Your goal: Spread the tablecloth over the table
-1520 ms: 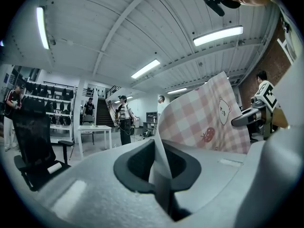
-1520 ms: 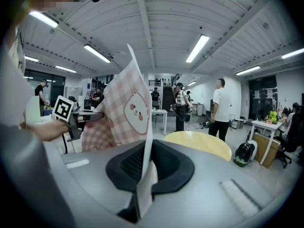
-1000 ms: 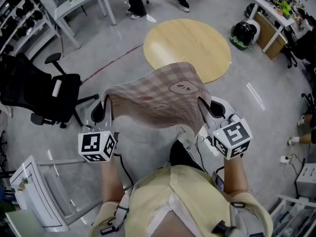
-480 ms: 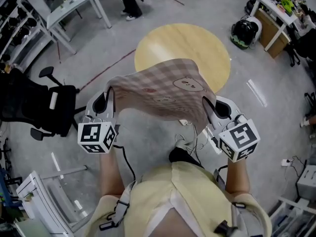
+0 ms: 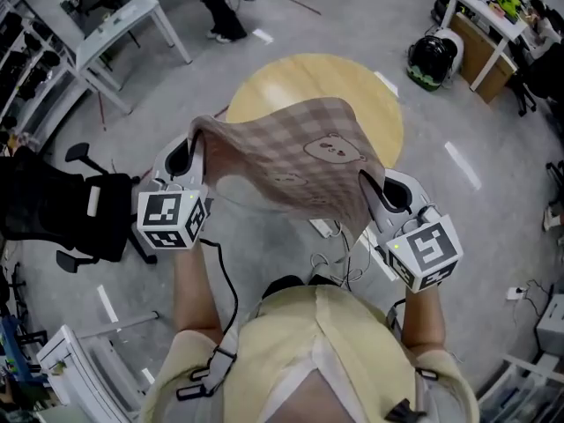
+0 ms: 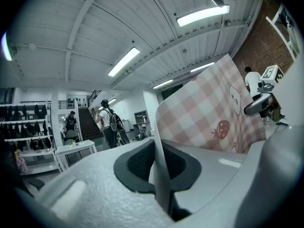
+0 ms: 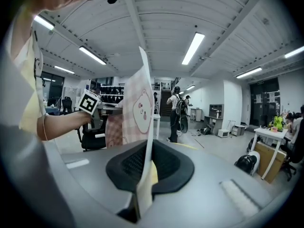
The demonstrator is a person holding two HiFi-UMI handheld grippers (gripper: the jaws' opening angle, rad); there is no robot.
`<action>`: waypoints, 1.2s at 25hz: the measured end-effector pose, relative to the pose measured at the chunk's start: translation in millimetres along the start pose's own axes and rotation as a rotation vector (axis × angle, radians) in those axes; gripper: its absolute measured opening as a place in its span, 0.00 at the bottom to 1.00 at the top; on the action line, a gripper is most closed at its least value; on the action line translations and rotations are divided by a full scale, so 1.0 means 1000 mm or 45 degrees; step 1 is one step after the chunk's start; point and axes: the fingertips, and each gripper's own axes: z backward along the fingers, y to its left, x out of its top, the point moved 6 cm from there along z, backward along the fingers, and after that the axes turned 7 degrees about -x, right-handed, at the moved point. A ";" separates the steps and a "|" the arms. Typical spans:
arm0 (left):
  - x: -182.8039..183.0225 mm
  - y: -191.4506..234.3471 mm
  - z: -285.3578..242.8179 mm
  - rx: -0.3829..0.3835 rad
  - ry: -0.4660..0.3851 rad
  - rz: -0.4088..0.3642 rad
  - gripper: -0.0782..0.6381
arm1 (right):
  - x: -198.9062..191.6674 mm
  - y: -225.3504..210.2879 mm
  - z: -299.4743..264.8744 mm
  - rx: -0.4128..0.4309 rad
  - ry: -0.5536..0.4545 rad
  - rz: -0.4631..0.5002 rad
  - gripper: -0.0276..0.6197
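Since a second ago both tools have come forward; the left tool (image 5: 182, 159) and right tool (image 5: 386, 194) each stay clamped tight on a near corner of the tablecloth (image 5: 304, 152); it hangs stretched between them, now overlapping more of the round counter (image 5: 374, 95); the counter's near edge is hidden beneath the cloth.

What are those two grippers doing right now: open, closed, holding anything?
Left gripper: closed, its fingers pinching one end of the checked tablecloth.
Right gripper: closed, its fingers pinching the other end of the same tablecloth.
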 end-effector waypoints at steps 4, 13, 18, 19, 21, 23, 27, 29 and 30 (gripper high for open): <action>0.016 0.005 -0.024 -0.024 0.007 -0.057 0.12 | 0.009 -0.021 -0.003 -0.029 -0.025 0.020 0.06; 0.039 0.022 -0.079 -0.153 0.028 -0.207 0.12 | 0.022 -0.050 -0.029 -0.131 -0.044 0.110 0.06; 0.021 0.025 -0.102 -0.230 0.014 -0.267 0.12 | 0.004 -0.043 -0.036 -0.237 -0.036 0.139 0.06; 0.020 0.026 -0.107 -0.252 0.015 -0.279 0.12 | 0.004 -0.042 -0.036 -0.261 -0.033 0.140 0.06; 0.025 0.028 -0.117 -0.297 0.023 -0.301 0.12 | 0.010 -0.046 -0.037 -0.301 -0.022 0.142 0.06; 0.031 0.030 -0.127 -0.335 0.036 -0.319 0.12 | 0.018 -0.053 -0.039 -0.327 0.002 0.160 0.06; 0.036 0.027 -0.138 -0.409 0.066 -0.350 0.12 | 0.026 -0.061 -0.037 -0.369 0.066 0.219 0.06; 0.039 0.021 -0.151 -0.439 0.064 -0.389 0.12 | 0.022 -0.071 -0.038 -0.399 0.071 0.236 0.06; 0.040 0.018 -0.162 -0.453 0.058 -0.415 0.12 | 0.017 -0.080 -0.041 -0.419 0.066 0.239 0.06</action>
